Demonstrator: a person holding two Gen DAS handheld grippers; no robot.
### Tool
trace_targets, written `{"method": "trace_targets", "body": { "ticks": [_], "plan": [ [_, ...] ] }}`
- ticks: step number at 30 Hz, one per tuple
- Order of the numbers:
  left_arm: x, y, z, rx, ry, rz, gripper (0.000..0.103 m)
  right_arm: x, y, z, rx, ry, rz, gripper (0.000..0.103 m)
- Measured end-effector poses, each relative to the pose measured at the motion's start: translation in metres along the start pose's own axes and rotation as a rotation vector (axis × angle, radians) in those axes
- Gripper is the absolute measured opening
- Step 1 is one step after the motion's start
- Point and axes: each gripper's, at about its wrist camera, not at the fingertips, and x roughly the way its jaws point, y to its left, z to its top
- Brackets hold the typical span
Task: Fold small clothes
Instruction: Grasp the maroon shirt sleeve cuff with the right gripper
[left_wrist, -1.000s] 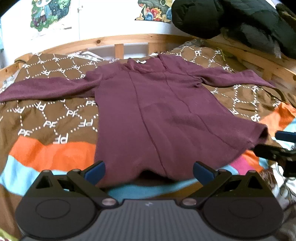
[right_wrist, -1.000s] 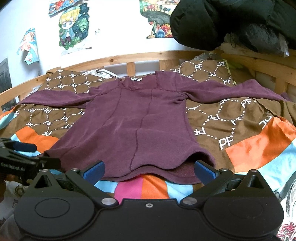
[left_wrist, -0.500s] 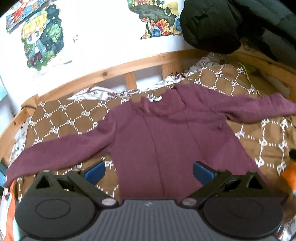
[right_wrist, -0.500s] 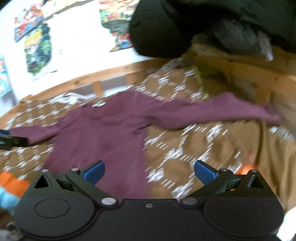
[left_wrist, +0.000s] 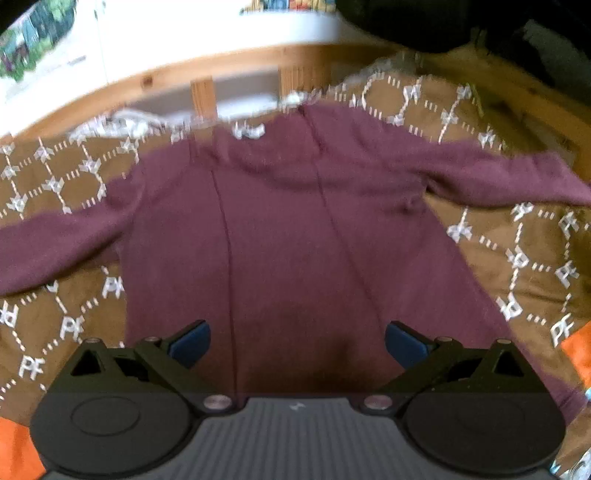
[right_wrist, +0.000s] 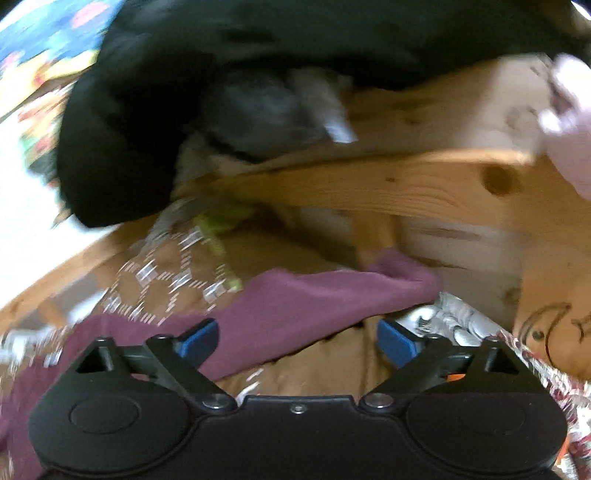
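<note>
Your right gripper (right_wrist: 297, 341), jaws spread and empty, has the sleeve (right_wrist: 317, 299) lying crosswise just ahead, cuff toward its right finger. Left gripper (left_wrist: 297, 343), also spread, faces mid-body.

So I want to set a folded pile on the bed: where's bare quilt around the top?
Bare quilt shows below the left sleeve, beside the top, and again below the right sleeve, out to the orange patch. It's crowded at the far right: the sleeve end meets the wooden frame under the black bedding.
</note>
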Motion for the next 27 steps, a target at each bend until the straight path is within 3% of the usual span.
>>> {"method": "trace_targets", "body": {
  "ticks": [10, 14, 17, 18, 21, 27],
  "plan": [
    [0.006, 0.012, -0.009, 0.041, -0.036, 0.028, 0.103, 0.06, -0.019, 0.001, 0.194, 0.019, -0.249, 0.061],
    [0.002, 0.019, -0.012, 0.059, -0.011, 0.049, 0.103, 0.077, -0.032, -0.004, 0.307, 0.028, -0.265, 0.051],
    [-0.003, 0.027, -0.016, 0.06, -0.002, 0.059, 0.103, 0.08, -0.042, -0.005, 0.379, 0.004, -0.257, 0.029],
    [-0.004, 0.03, -0.016, 0.055, 0.003, 0.058, 0.103, 0.078, -0.042, -0.006, 0.387, -0.018, -0.255, 0.018],
    [-0.004, 0.036, -0.014, 0.039, 0.006, 0.054, 0.103, 0.068, -0.029, -0.007, 0.306, -0.092, -0.242, 0.006],
    [-0.004, 0.046, -0.005, -0.029, -0.008, 0.091, 0.103, 0.035, 0.03, 0.005, -0.055, -0.283, -0.132, 0.004]
  ]
}}
